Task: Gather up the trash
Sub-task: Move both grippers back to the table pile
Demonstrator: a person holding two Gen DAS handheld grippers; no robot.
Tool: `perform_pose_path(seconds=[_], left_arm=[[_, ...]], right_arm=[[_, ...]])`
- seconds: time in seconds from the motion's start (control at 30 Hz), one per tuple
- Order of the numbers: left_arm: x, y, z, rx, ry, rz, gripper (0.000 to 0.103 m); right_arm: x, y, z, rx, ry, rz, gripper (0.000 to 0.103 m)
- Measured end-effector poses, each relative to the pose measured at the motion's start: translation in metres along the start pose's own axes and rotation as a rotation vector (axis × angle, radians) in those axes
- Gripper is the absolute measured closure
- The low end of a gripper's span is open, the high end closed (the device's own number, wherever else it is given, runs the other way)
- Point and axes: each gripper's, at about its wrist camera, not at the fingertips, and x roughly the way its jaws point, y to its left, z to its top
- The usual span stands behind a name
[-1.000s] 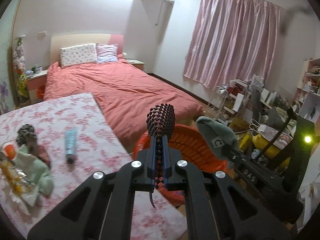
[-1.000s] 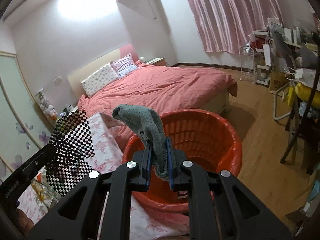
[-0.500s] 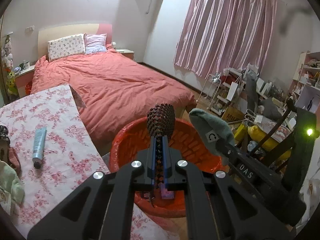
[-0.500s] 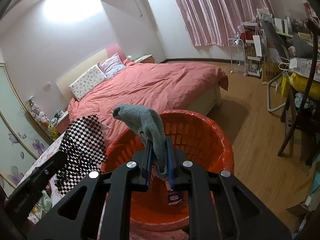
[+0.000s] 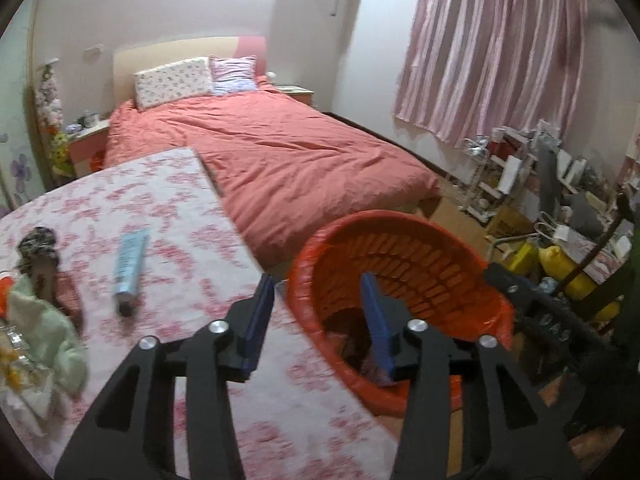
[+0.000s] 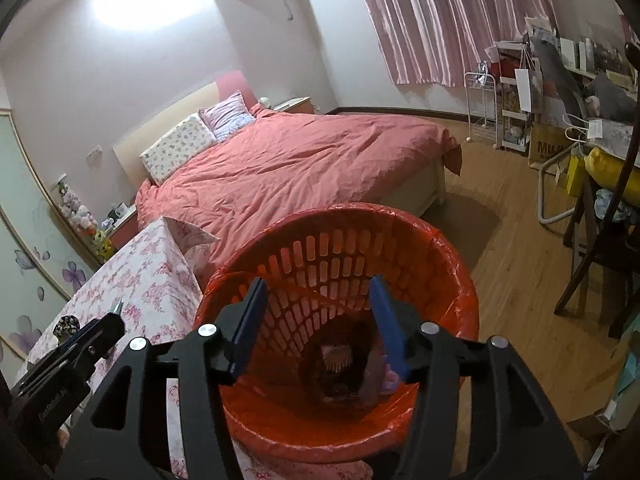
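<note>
1. Release is the news: both tools have just been opening, and nothing sits between the blue pads of either one now. A second ago the left tool (image 5: 318, 312) pinched a dark scaly item and the right tool (image 6: 316, 320) a grey-green cloth; neither item is in the jaws any more.

2. Right tool stands half-wide directly over the mouth of the orange basket (image 6: 460, 280), in the lower middle of the right wrist view. Dark and pinkish scraps lie at the basket's bottom (image 6: 340, 364), seen between the spread pads. The dropped pieces have probably landed there, though the heap is too dim to pick them out singly.

3. Left tool is equally half-wide, and its view has swung from basket toward tabletop. Its right pad now overlaps the basket's near rim (image 5: 316, 248) at lower centre, and its left pad hangs over the flowered tabletop (image 5: 192, 240).

4. For the task, this reads as one round finished: two pieces binned, both tools free for the next pick.

5. More trash waits on the tabletop, left of the left tool in its view. A pale blue tube (image 5: 130, 264) lies nearest, up and left of the left pad and apart from it. Farther left are a dark patterned item (image 5: 36, 246) and a pale green cloth (image 5: 48, 332) at the frame's left edge.

6. Basket stands just beside the tabletop's right edge, with the bed (image 5: 280, 152) behind both.
</note>
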Motion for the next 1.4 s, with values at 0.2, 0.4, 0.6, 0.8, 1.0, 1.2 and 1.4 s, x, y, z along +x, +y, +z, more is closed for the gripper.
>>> perform_pose_path(seconds=[0.2,0.4,0.6,0.8,1.0,1.2,1.4], left_arm=[[-0.025,0.035,-0.012,-0.029,-0.007,0.106,0.048],[-0.053,0.084,-0.028,-0.090,-0.019,0.213,0.044],[-0.084,0.140,-0.046,-0.189,-0.029,0.312,0.043],[-0.108,0.190,-0.065,-0.265,-0.023,0.403,0.042],[-0.120,0.227,-0.085,-0.331,0.006,0.450,0.042],[-0.103,0.244,-0.097,-0.368,0.079,0.441,0.042],[-0.090,0.259,-0.102,-0.417,0.117,0.417,0.043]], right_arm=[[-0.006,0.015,-0.001,-0.046,0.001,0.011,0.043],[-0.013,0.042,-0.011,-0.101,0.017,0.051,0.042],[-0.016,0.079,-0.030,-0.181,0.049,0.103,0.042],[-0.018,0.110,-0.048,-0.254,0.084,0.151,0.042],[-0.019,0.135,-0.064,-0.313,0.115,0.179,0.042],[-0.020,0.160,-0.077,-0.361,0.137,0.203,0.042],[-0.021,0.179,-0.087,-0.404,0.152,0.222,0.042]])
